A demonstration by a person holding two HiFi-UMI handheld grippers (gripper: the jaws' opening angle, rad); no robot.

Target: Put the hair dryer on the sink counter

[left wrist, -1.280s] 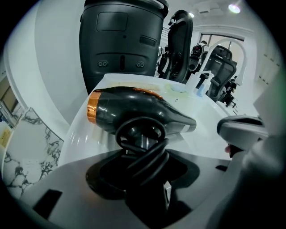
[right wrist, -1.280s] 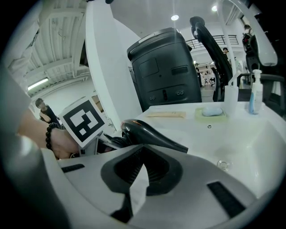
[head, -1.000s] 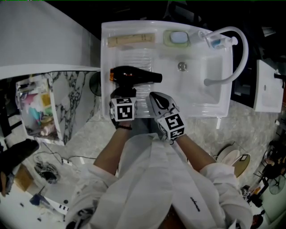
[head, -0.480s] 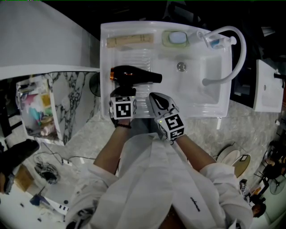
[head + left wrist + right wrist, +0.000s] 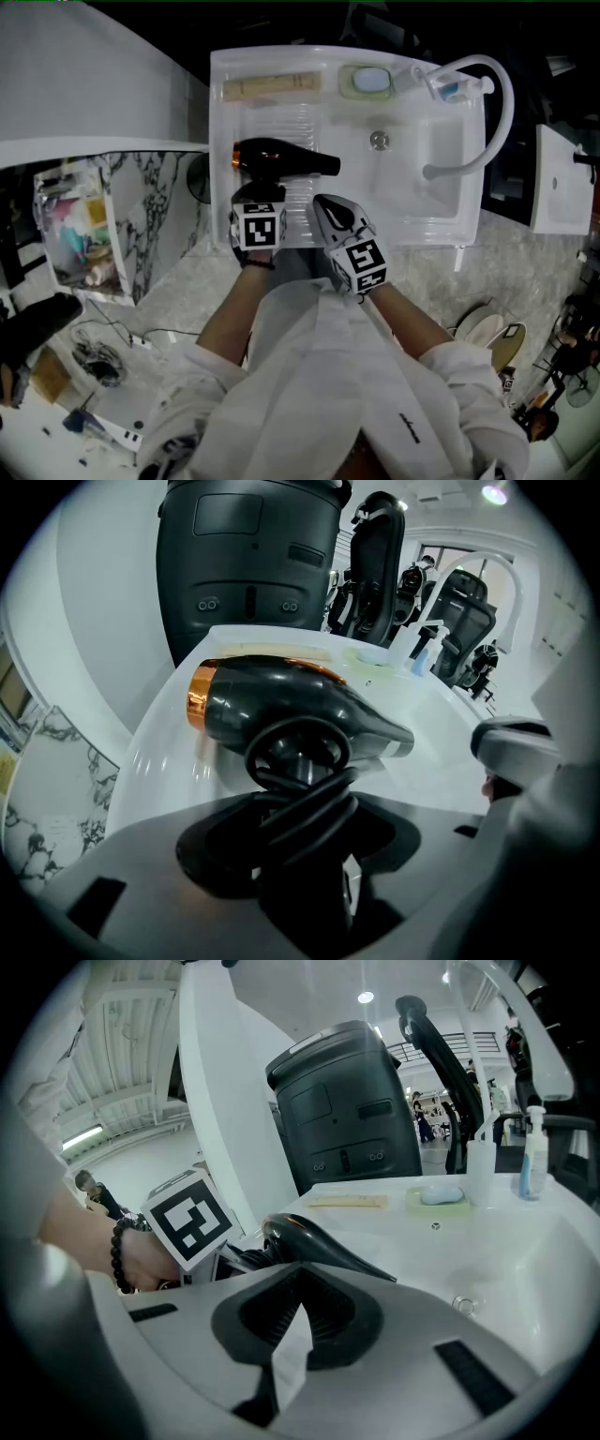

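Observation:
The black hair dryer (image 5: pixel 281 157) with a copper rear ring lies on its side on the ribbed part of the white sink counter (image 5: pixel 272 117), nozzle pointing right. My left gripper (image 5: pixel 260 190) reaches it from the near side. Its jaws sit around the handle (image 5: pixel 300 761), which has the cord wound on it, and they are opening while still against it. My right gripper (image 5: pixel 324 206) hovers just right of the left one, over the counter's front edge, shut and empty. In the right gripper view the hair dryer (image 5: pixel 314 1241) shows ahead, beside the left gripper's marker cube (image 5: pixel 187 1218).
The sink basin (image 5: pixel 403 178) lies right of the dryer, with a curved white faucet (image 5: pixel 497 94). Along the back rim are a wooden stick (image 5: pixel 274 84), a soap dish (image 5: pixel 370 80) and a small bottle (image 5: pixel 455 86). A marbled cabinet (image 5: pixel 141 216) stands at the left.

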